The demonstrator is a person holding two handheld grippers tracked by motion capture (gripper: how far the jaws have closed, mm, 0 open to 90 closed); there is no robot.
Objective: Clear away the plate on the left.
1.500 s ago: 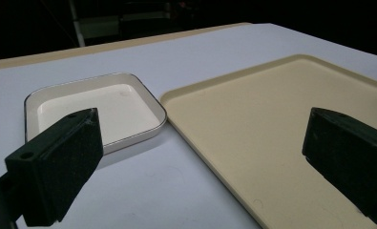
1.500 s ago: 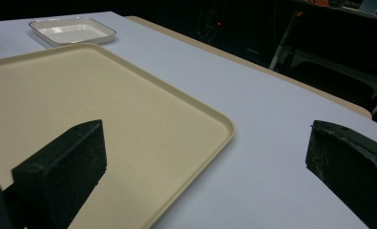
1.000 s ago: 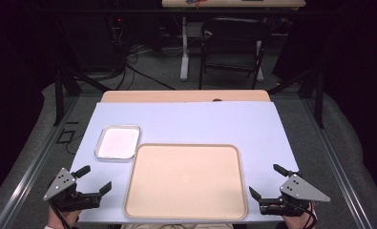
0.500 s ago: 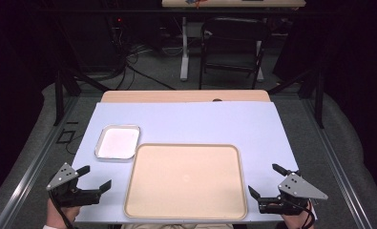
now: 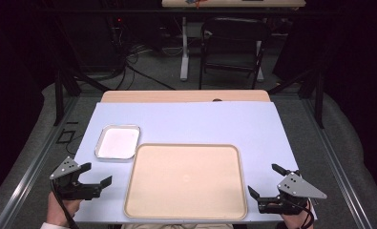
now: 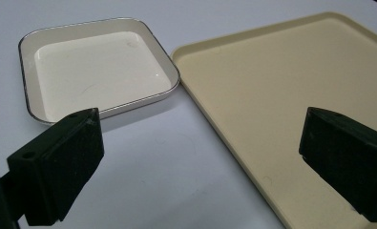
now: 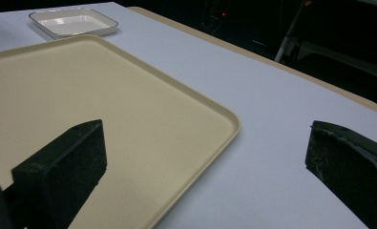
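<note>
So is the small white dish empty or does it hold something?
Empty. The white dish shows a bare glossy floor in the left gripper view and sits flat beside the beige tray.

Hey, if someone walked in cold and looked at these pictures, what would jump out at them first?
The big beige tray at the near middle of the pale blue table, bare inside. At its far left corner sits a small white dish, also bare; from the left gripper view their corners look touching or nearly so. The left gripper and right gripper flank the tray near its front corners, jaws open, holding nothing.

Beige tray (image 5: 186, 181), white dish (image 5: 118, 142)
</note>
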